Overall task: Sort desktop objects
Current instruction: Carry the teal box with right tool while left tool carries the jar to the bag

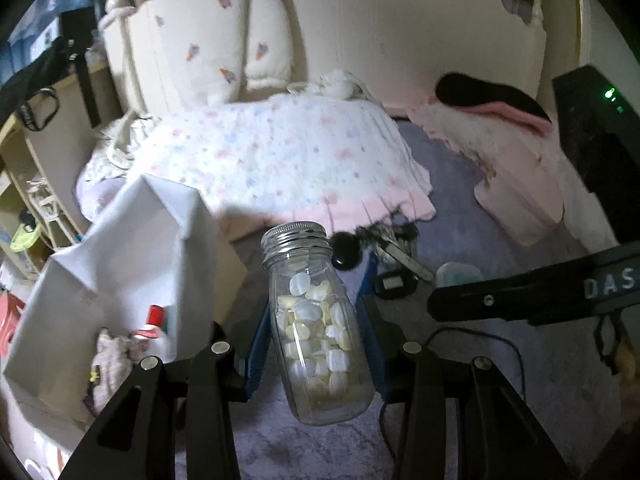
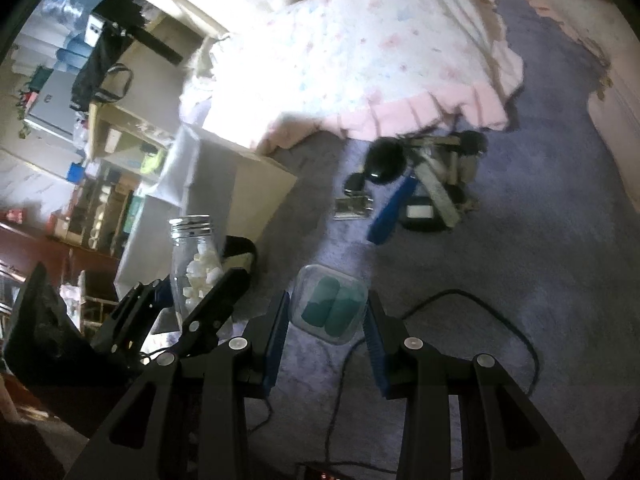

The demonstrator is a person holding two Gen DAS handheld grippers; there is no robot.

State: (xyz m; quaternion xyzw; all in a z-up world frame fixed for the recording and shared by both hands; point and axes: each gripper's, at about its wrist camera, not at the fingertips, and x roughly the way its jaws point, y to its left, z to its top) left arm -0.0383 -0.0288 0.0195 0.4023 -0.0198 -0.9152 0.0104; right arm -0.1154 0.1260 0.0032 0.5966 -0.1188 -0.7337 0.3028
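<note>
Clear glass jar with silver screw lid, full of pale pebbles (image 1: 320, 332): clamped between your left gripper (image 1: 316, 344) fingers, tilted, above the lavender carpet (image 1: 500, 360), beside the white open box (image 1: 120, 264). Your right gripper (image 2: 328, 316) fingers grip the clear square plastic case with teal pieces (image 2: 332, 308).

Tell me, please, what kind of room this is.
Most likely a bedroom. A bed with a flowered blanket and pillows fills the far side, purple carpet covers the floor, and cluttered shelves stand to the left.
</note>
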